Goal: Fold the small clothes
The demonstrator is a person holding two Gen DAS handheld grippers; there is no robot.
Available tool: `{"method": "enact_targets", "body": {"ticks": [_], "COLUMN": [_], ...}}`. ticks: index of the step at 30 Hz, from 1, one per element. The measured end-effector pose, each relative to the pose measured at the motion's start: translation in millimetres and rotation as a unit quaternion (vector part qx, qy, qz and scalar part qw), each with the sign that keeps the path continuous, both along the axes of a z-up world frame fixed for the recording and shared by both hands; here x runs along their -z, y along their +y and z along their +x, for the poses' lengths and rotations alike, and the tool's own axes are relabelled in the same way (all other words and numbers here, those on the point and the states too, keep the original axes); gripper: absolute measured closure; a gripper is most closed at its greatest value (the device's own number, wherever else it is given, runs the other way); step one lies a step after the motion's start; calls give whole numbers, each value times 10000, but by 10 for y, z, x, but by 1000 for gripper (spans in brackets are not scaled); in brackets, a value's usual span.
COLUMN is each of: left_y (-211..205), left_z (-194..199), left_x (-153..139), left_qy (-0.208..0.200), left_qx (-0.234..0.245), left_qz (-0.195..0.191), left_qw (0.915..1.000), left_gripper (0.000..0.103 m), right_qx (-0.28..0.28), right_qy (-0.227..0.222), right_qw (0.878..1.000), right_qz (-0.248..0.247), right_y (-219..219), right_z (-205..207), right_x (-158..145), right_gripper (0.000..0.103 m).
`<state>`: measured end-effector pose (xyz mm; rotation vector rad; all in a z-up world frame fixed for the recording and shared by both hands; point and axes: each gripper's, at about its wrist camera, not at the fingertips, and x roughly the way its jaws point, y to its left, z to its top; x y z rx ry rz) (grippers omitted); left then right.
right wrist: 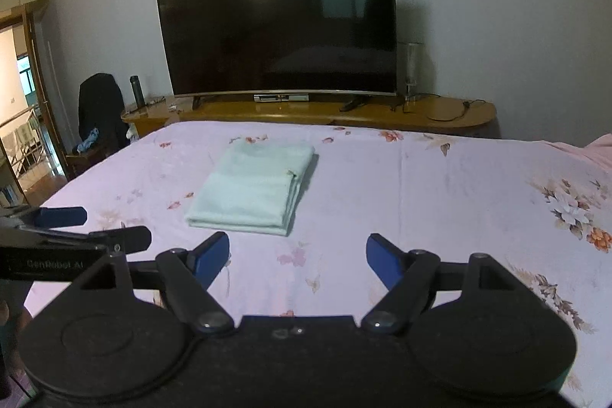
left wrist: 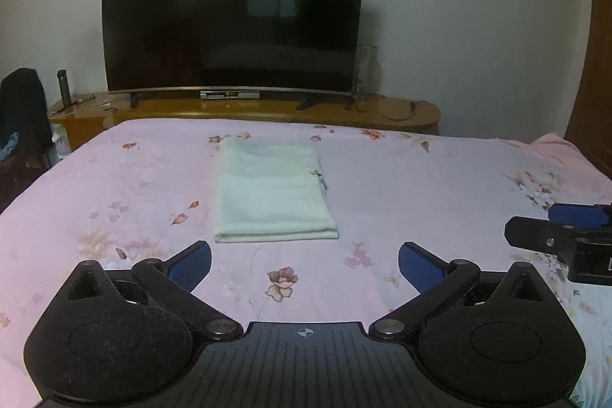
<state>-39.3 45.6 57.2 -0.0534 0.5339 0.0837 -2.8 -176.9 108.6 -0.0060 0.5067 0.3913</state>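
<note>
Above bedsheet (left wrist: 420,178) | left hand-held gripper (left wrist: 305,264), right hand-held gripper (right wrist: 298,257) level, spread | cloth (left wrist: 269,190) apart

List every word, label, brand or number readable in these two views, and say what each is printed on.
"GenRobot AI": faint grey lettering on the black body of the left gripper, seen at the left edge of the right wrist view; the last letters are soft.
The set-top box under the television shows small display marks, too small to read.
The folded pale green cloth has a small tag on its edge, too small to read.
Nothing else carries legible text.
</note>
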Motion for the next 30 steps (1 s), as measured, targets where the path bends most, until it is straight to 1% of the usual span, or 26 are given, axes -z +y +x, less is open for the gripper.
{"method": "enact_targets", "body": {"ticks": [7, 17, 30], "left_y": [-46, -138, -97], "left_z": [-9, -33, -64], "left_x": [-22, -63, -100], "left_qy": [-8, -71, -129], "left_qx": [-2, 59, 99], "left_qz": [18, 63, 102], "left_qw": [10000, 9999, 9998], "left_gripper": [0, 0, 0], "right_qx": [106, 158, 199], "right_qy": [95, 60, -2], "right_qw": [9999, 9998, 9998], "right_qz": [79, 85, 69], "right_y": [-100, -152, -138], "right_z": [24, 9, -15], "right_x": [38, 24, 9], "right_gripper": [24, 24, 24]}}
